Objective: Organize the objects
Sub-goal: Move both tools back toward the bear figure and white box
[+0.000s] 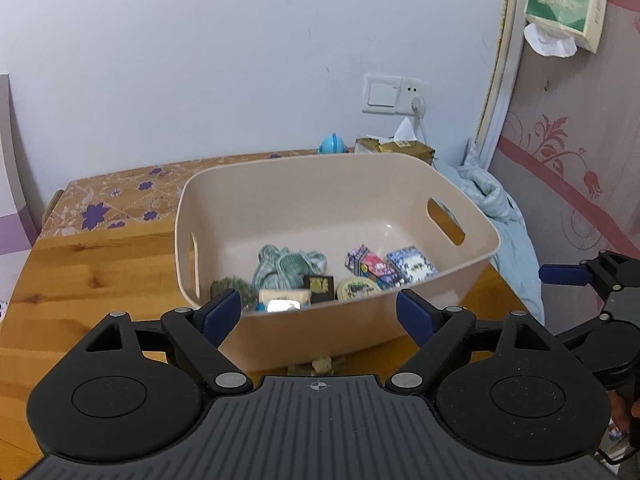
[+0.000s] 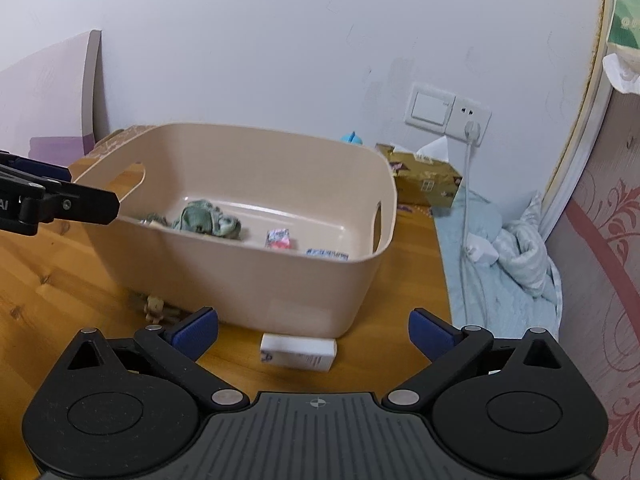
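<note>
Grippers, left (image 1: 318,312) and right (image 2: 314,330), gaped empty; small white rectangular box (image 2: 298,352), lower centre, needed squaring up before going into beige plastic tub (image 2: 248,276).

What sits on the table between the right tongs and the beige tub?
A small white box lies on the wooden table, just before the beige tub, ahead of the open right tongs; the right wrist view shows it.

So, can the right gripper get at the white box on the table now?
Probably yes. The right gripper is open and empty, and the white box lies just ahead between its fingers, in front of the beige bin, with nothing in between.
</note>
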A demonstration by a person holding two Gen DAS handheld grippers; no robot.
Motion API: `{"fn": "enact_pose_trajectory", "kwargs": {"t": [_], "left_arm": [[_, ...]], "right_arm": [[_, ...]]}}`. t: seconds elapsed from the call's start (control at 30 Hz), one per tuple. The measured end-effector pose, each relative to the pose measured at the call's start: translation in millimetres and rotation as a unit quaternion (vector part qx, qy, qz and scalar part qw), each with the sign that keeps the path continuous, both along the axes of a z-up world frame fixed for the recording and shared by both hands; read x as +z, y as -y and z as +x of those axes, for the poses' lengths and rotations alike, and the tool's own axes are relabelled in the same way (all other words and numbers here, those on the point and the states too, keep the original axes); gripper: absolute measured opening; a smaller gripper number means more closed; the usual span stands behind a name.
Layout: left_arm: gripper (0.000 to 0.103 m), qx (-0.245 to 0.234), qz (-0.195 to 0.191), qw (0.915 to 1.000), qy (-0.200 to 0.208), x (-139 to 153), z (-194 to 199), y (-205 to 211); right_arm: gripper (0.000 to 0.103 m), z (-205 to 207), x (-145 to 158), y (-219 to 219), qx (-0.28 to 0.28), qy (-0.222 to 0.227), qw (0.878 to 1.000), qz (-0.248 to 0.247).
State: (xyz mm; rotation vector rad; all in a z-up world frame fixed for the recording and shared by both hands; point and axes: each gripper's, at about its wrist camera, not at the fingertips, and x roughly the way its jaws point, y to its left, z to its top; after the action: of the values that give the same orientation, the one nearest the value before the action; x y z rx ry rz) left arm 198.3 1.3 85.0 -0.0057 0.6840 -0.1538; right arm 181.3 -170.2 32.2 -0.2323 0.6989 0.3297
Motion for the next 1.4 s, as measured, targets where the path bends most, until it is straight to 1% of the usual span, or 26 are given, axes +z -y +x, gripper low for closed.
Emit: {"fn": "enact_pose_trajectory", "kwargs": {"t": [0.1,0.27,0.43,0.53,0.6,0.73,0.87,1.07,1.2,1.4], "left_arm": [[0.087,0.001,0.007,1.0000,-0.002,-6.1,-7.2,2.0],[0.087,0.003,0.001,0.9999,-0.012,-19.6,-15.4,3.5],[0.087,0.010,-0.002,0.9994,-0.034,-38.3,-13.9,2.3],[0.087,0.008,0.005,0.9991,-0.042,-49.9,-12.2,5.1],[0.087,0.007,0.009,0.9988,-0.047,-58.5,-9.6,8.5],[0.087,0.005,0.003,0.9981,-0.061,-76.2,-2.1,12.2],[0.087,0.009,0.000,0.9982,-0.060,-90.5,4.8,15.3],[0.087,0.025,0.009,0.9975,-0.065,-105.0,18.3,16.2],[0.087,0.039,0.005,0.9965,-0.074,-116.6,26.2,12.6],[0.087,0.048,-0.002,0.9963,-0.071,-126.8,33.0,13.3]], "right_arm": [[0.103,-4.4,-6.1,0.8,-0.001,-0.006,1.000,0.001],[0.103,-7.7,-18.7,3.3,-0.005,-0.017,1.000,0.001],[0.103,-9.2,-30.8,5.2,-0.009,-0.029,1.000,0.001],[0.103,-6.3,-36.8,8.4,-0.014,-0.036,0.999,0.005],[0.103,-3.7,-40.9,10.1,-0.017,-0.041,0.999,0.007],[0.103,2.8,-51.1,12.8,-0.022,-0.054,0.998,0.011],[0.103,9.2,-61.3,12.9,-0.023,-0.066,0.997,0.010],[0.103,18.5,-73.1,8.5,-0.019,-0.078,0.997,0.001],[0.103,26.0,-81.9,5.1,-0.016,-0.087,0.996,-0.004],[0.103,35.2,-93.1,6.1,-0.018,-0.099,0.995,0.011]]}}
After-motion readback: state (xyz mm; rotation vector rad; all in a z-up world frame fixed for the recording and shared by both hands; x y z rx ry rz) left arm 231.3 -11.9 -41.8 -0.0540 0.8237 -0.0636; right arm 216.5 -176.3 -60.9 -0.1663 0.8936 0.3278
